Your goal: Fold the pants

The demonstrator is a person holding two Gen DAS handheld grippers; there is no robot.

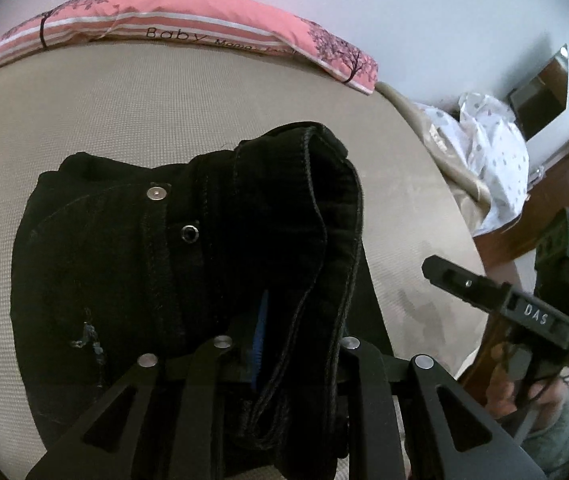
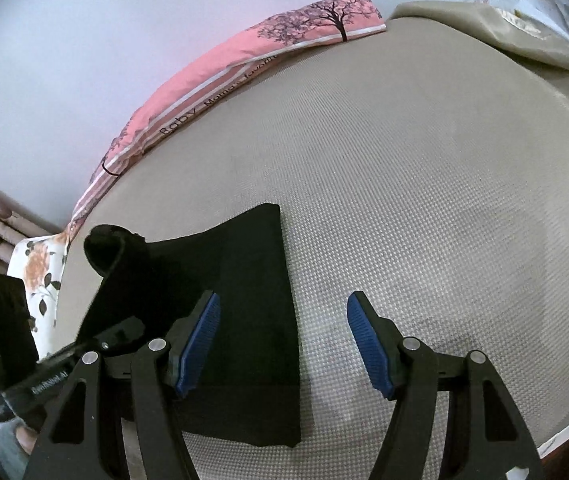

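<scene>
Left hand-held gripper (image 1: 284, 364): I clamp it on a bunched black hem of the pants (image 1: 156, 264) | right hand-held gripper (image 2: 282, 344): I hold its jaws apart, nothing between | pants: flat on the bed (image 2: 424, 200), near the pink pillow (image 2: 220, 76), right gripper above their edge

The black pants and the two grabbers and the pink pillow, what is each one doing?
black pants: lying on the bed, partly folded, one end lifted.
left gripper: shut on the lifted end of the pants.
right gripper: open, holding nothing, over the edge of the pants.
pink pillow: lying flat along the far edge of the bed.
</scene>
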